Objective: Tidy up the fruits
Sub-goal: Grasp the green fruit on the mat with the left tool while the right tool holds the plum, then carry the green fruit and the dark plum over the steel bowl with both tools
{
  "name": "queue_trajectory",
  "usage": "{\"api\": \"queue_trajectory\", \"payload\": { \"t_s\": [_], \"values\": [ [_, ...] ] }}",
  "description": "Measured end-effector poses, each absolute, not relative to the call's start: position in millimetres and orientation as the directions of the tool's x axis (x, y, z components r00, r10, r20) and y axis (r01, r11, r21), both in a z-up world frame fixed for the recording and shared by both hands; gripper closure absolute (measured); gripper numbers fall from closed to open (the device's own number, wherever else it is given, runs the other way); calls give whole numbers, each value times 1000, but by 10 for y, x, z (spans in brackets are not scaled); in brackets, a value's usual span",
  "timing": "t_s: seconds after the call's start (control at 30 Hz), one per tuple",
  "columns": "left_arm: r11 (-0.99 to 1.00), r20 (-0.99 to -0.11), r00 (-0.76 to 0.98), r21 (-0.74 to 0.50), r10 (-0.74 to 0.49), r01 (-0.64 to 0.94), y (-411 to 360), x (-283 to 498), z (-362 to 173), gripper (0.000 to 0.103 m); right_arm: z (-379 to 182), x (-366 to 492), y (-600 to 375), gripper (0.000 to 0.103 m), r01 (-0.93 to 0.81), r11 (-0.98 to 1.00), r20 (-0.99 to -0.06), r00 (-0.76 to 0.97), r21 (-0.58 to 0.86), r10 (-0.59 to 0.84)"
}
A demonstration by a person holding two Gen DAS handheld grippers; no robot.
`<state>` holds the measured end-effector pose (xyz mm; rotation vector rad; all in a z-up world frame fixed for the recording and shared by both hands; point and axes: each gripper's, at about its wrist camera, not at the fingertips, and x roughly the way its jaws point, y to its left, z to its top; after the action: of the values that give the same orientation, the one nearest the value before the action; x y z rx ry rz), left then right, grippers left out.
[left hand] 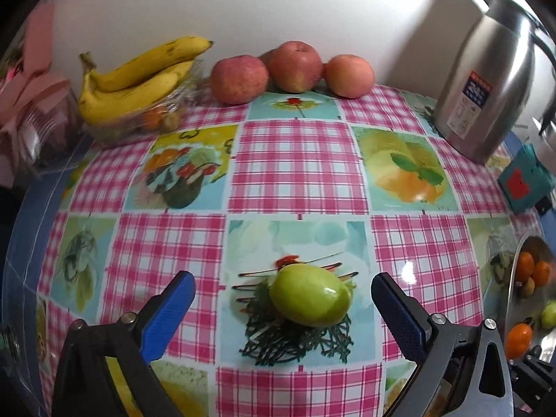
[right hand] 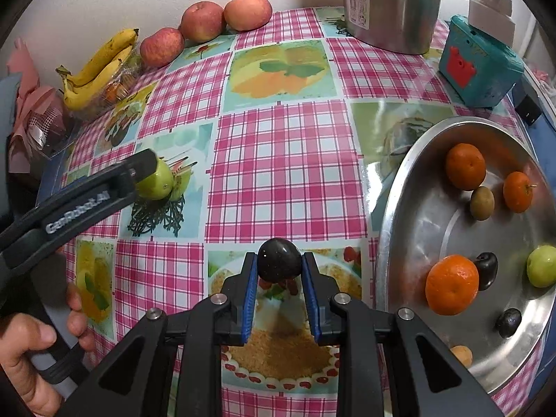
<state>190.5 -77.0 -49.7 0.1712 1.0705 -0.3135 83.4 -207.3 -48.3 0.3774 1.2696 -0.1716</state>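
so a small dark plum (right hand: 278, 264) is clamped between the blue pads of the right gripper (right hand: 279, 267), held just above the checked tablecloth (right hand: 278, 173) and left of the steel tray (right hand: 399, 180), where oranges and other small fruit are already gathered. it looks light, smooth and a bit glossy, so it could probably be squirted out if squeezed off-centre; it's gripped across its widest part, which seems right.

the left gripper (left hand: 283, 295) is spread wide, fingers either side of a green fruit (left hand: 310, 294) lying on the cloth, nothing touched yet as far as can be seen. that one looks firm, waxy and rounded, so a roll is likely. best taken across the middle, pads squared up, pressure kept gentle to avoid bruising.
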Motion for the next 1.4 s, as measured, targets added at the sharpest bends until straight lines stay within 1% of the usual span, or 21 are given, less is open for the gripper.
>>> {"api": "queue_trajectory", "payload": {
  "t_s": [0.1, 0.17, 0.23, 0.3, 0.37, 0.47, 0.57, 0.73, 0.83, 1.0, 1.13, 1.4],
  "values": [
    [933, -884, 437, 3, -165, 360, -851, 1901, -540, 8, -498, 837, -2083, 77, 337, 923, -952, 292, 188, 88],
    [929, -888, 432, 16, -156, 370, -882, 1896, -573, 15, -503, 839, -2085, 77, 338, 922, -952, 293, 191, 90],
    [931, -892, 427, 19, -150, 366, -892, 1902, -604, 17, -497, 833, -2090, 77, 337, 921, -951, 295, 194, 92],
    [936, -895, 416, -7, -163, 352, -868, 1917, -618, 20, -490, 829, -2093, 77, 338, 921, -951, 296, 195, 93],
    [938, -898, 396, -47, -189, 342, -839, 1930, -627, 35, -481, 825, -2099, 77, 337, 920, -950, 298, 198, 95],
    [938, -900, 377, -87, -219, 336, -823, 1932, -640, 48, -450, 828, -2095, 77, 333, 921, -948, 303, 201, 97],
    [938, -904, 365, -98, -223, 331, -818, 1921, -639, 49, -404, 822, -2095, 77, 327, 922, -945, 313, 206, 100],
    [933, -898, 340, -170, -280, 318, -795, 1905, -587, 49, -312, 817, -2077, 77, 317, 924, -937, 333, 215, 104],
    [936, -897, 350, -158, -269, 314, -808, 1886, -509, 49, -256, 811, -2088, 77, 316, 922, -932, 345, 224, 109],
    [937, -894, 348, -179, -282, 300, -766, 1851, -363, 49, -192, 795, -2111, 77, 322, 918, -928, 357, 231, 108],
    [945, -895, 363, -156, -259, 288, -730, 1829, -259, 49, -147, 775, -2144, 77, 324, 916, -925, 364, 238, 111],
    [953, -894, 370, -165, -254, 253, -647, 1788, -106, 49, -69, 728, -2242, 77, 346, 904, -920, 375, 251, 112]
  ]
}}
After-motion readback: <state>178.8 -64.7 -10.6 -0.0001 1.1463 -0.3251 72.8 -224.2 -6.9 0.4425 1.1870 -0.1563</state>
